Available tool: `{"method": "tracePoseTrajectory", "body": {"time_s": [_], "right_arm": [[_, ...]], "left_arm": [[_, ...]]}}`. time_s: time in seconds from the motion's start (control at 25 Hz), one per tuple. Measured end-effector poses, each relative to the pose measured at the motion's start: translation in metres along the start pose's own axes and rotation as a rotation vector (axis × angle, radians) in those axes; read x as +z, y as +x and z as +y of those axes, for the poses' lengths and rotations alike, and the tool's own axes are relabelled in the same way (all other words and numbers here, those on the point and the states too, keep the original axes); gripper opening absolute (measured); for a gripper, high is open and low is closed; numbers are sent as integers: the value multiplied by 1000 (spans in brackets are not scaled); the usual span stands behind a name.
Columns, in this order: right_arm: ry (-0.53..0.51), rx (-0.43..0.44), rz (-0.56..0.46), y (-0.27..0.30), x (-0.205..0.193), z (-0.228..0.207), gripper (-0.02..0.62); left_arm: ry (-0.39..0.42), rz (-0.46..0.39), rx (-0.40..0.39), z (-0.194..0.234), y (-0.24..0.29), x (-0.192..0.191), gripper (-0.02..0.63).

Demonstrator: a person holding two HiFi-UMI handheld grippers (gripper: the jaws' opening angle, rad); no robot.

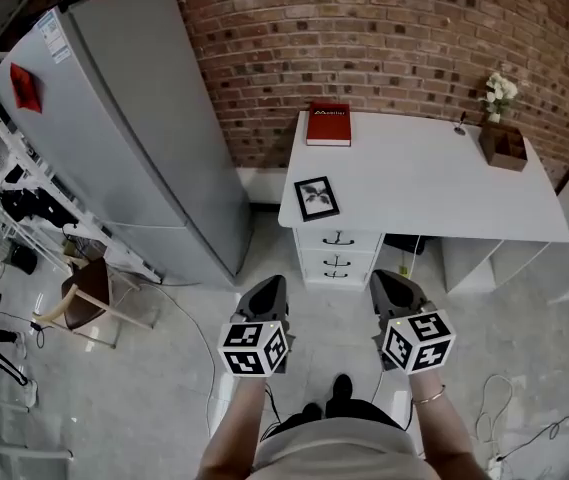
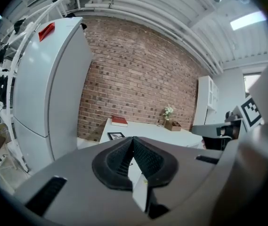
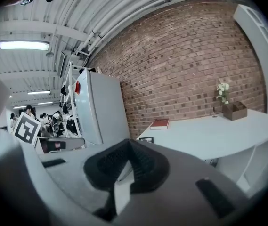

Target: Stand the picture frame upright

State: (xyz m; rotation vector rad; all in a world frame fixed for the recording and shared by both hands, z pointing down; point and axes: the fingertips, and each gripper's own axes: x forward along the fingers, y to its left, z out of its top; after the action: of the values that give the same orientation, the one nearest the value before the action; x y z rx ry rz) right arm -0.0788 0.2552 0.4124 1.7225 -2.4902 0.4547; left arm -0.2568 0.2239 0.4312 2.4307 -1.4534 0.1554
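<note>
The picture frame [image 1: 316, 197] lies near the front left corner of the white desk [image 1: 444, 183], above the drawers [image 1: 337, 253]. It is a small dark rectangle with a pale mat round a dark print, and it seems to lie flat on its back, though from this far off any prop behind it is not visible. Nothing of the task is done yet: the person stands well back from the desk on the grey floor, so both tools are carried at rest, not readied for a grasp. The left gripper [image 1: 269, 288] has its ribbed black pads pressed together with nothing between them, and the right gripper [image 1: 389, 282] is likewise closed and empty. Both point forward and a little downward toward the desk, which suits an approach on foot. A red hardback book [image 1: 328, 124] lies at the back left corner, close to the rough brick wall [image 1: 384, 38]. A small wooden box [image 1: 504, 148] with white flowers [image 1: 499, 93] stands at the back right corner, so the middle of the smooth top is bare and gives room to set the frame up. A tall grey fridge [image 1: 134, 118] stands left of the desk. The frame looks light and rigid, with thin edges that closed jaws must first open to take.
</note>
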Motion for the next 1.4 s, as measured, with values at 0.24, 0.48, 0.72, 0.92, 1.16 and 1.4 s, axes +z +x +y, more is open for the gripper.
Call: {"method": "tracePoseTrajectory", "body": {"time_s": [0.24,0.48,0.72,0.92,1.16,1.4], "right_arm": [[35,26,-27,8,4,-13,3],[70,48,-32,20,14,-32,28],[89,74,-13,34,18,-46,94],[91,95,17,41,13,-52,100],[110,110,20,62,14,-56,100],[99,98,36,98,21,-68,100]], "left_arm": [[-9,27,29,-1,16,-8,-7],[-15,15,74,2,31,-2,33],[-33,18,100,2,43,2,94],[-49,24,104,-2,53,1,117],[-33,45,121,11,75,3,134],[-37,59,123,33,117,11,138]]}}
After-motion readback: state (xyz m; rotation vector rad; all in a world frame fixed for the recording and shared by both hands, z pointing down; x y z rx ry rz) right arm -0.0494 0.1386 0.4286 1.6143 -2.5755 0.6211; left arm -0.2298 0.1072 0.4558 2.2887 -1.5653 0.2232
